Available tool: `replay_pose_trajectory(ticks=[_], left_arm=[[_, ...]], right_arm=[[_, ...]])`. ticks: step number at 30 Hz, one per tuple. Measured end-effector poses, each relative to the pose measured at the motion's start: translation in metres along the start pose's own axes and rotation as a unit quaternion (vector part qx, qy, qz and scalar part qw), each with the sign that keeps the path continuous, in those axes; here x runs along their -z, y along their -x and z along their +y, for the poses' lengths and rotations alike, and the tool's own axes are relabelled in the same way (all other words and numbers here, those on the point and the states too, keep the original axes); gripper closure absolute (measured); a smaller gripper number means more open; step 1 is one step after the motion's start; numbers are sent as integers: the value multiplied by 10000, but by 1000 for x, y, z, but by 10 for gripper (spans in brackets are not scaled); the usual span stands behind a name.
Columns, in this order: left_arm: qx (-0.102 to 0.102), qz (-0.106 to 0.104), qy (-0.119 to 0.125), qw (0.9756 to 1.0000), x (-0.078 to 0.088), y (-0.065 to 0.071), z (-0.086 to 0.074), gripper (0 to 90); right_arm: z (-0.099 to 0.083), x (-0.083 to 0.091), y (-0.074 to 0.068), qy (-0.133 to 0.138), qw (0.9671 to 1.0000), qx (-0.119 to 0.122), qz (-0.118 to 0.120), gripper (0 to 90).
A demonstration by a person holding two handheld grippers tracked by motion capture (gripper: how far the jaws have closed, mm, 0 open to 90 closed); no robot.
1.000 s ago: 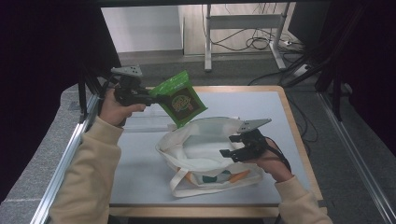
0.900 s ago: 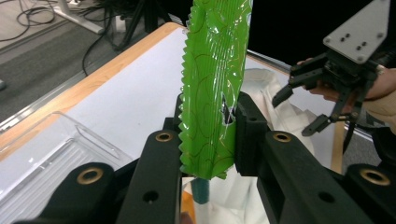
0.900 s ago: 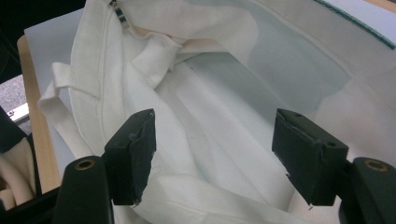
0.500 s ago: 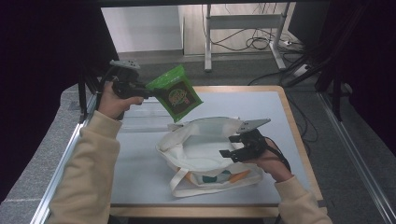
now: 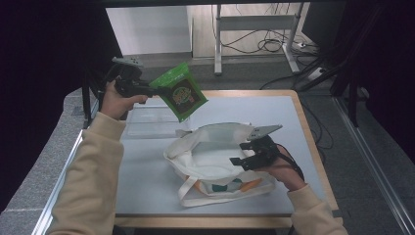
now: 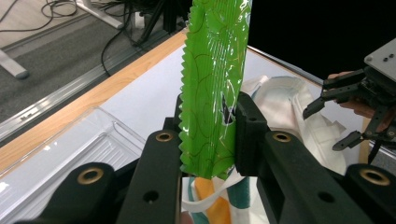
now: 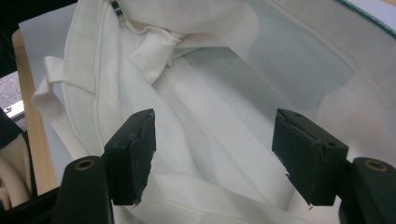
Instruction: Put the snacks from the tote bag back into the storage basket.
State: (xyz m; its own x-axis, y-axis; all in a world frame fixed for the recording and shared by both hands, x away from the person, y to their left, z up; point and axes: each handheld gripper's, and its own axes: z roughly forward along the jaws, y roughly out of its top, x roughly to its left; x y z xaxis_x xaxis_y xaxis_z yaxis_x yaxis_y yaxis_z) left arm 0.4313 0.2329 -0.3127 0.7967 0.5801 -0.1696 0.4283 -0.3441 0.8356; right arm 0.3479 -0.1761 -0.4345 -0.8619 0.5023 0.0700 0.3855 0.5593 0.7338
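Note:
A green snack packet (image 5: 180, 92) hangs in the air above the table's far left, and my left gripper (image 5: 149, 88) is shut on its crimped edge. Seen from the left gripper view, the packet (image 6: 212, 84) stands upright between the two black pads. A white cloth tote bag (image 5: 208, 152) with an orange and green print lies open in the middle of the table. My right gripper (image 5: 239, 153) is open at the bag's right rim. Its pads (image 7: 133, 154) straddle the white inner cloth (image 7: 210, 116), touching nothing that I can make out.
A clear plastic tray (image 5: 147, 120) sits on the white table top (image 5: 142, 181) behind the bag, under the raised packet. The table has a wooden edge (image 5: 313, 142). Cables and a metal stand (image 5: 254, 29) lie on the floor beyond.
My left gripper has lifted the green packet a little higher and drawn it slightly left. The right gripper and the bag have stayed where they were.

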Motion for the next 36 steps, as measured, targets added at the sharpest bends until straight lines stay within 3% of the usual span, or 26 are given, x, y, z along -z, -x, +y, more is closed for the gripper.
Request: replay_pose_trajectory(ticks=[5, 12, 25, 36], left_arm=[[94, -47, 120, 9999, 1, -8, -2, 753], [93, 57, 60, 9999, -3, -18, -5, 753], [298, 169, 6, 9994, -12, -52, -8, 754], [361, 303, -137, 9988, -24, -72, -13, 755]], right_arm=[[0, -1, -1, -20, 10000, 12, -9, 302], [-1, -3, -1, -24, 10000, 47, -9, 301], [-1, -2, 0, -13, 10000, -8, -34, 301], [-1, -4, 0, -19, 10000, -3, -43, 300]])
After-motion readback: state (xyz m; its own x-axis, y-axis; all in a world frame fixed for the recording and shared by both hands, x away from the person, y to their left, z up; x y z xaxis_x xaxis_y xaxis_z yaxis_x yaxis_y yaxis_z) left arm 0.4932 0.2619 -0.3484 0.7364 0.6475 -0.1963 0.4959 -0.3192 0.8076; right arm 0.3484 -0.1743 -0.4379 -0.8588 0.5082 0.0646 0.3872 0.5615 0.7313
